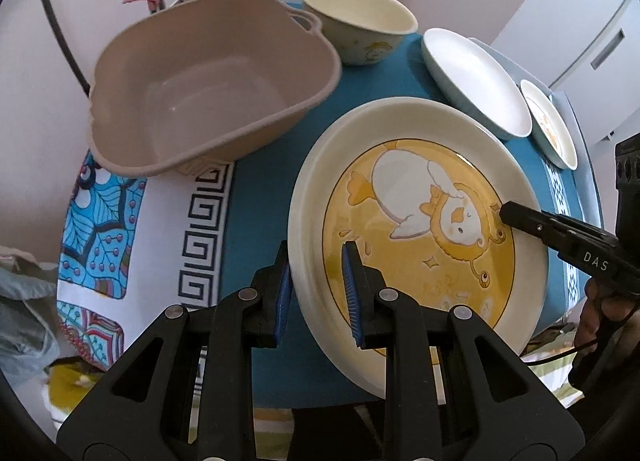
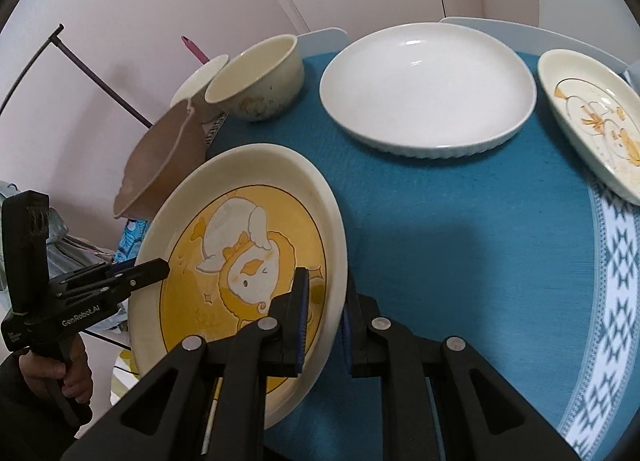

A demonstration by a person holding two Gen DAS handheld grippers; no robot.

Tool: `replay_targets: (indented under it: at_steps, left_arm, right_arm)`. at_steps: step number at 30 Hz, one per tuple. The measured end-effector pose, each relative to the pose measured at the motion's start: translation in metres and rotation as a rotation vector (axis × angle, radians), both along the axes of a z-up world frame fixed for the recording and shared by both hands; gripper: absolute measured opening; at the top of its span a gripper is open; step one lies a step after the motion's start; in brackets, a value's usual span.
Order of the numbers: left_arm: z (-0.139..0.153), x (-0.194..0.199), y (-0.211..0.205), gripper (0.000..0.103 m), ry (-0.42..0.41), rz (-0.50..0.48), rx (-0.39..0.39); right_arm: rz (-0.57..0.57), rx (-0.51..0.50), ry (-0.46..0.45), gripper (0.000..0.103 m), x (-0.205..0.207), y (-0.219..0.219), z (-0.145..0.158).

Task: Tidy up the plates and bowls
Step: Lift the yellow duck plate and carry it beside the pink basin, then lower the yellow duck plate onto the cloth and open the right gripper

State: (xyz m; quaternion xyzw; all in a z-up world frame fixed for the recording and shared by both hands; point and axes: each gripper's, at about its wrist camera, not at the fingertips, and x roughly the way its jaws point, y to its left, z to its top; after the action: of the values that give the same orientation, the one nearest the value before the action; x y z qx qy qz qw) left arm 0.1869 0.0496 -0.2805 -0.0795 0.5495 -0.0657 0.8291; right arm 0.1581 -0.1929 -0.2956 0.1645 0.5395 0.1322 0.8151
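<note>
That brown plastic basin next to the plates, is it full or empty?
Empty. The left wrist view looks straight into the brown basin: bare walls and bottom, no dishes, no visible water.

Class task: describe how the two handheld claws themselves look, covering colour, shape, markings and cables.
Both claws are black plastic, with angular linkage arms, silver pivot pins and ribbed blue pads on the fingers. The left claw bears white "GenRobot.AI" lettering, seen from the right wrist view. The right claw shows the letters "DAS" in the left wrist view, with a thin black cable beneath its handle.

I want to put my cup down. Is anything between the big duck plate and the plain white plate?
Nothing: only bare blue tablecloth lies between the duck plate and the plain white plate, shown best in the right wrist view.
</note>
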Motion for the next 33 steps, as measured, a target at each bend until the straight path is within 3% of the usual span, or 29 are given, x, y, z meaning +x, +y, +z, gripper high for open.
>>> replay_targets:
  at_steps: [8,21,24,26,28,29,31,33]
  left_arm:
    - [-0.001,-0.005,0.018,0.020,-0.026,-0.007,-0.007]
    - [-0.002,-0.009,0.008,0.020,-0.047,0.002,0.005]
    - [-0.002,-0.008,0.002,0.026,-0.044,-0.003,0.037]
    - [-0.004,-0.006,0.000,0.037,-0.034,-0.009,0.061]
    - [-0.005,-0.006,-0.003,0.062,-0.034,-0.007,0.077]
    - [-0.004,-0.007,-0.003,0.063,-0.041,-0.004,0.080]
    - [-0.001,-0.010,-0.004,0.063,-0.040,-0.005,0.079]
    - [0.002,-0.014,-0.003,0.064,-0.027,-0.003,0.087]
  right_arm:
    - [-0.004,-0.014,-0.021,0.013,-0.005,0.007,0.000]
    - [-0.020,-0.048,0.018,0.013,-0.007,0.009,-0.007]
    - [-0.016,-0.065,0.014,0.013,-0.007,0.010,-0.007]
    - [-0.014,-0.088,0.003,0.014,-0.008,0.012,-0.006]
    - [-0.017,-0.091,-0.010,0.026,-0.009,0.012,-0.006]
    - [-0.020,-0.089,-0.017,0.031,-0.010,0.011,-0.005]
    - [-0.026,-0.110,-0.011,0.063,-0.011,0.010,-0.004]
    - [-0.032,-0.107,0.007,0.065,-0.013,0.005,-0.003]
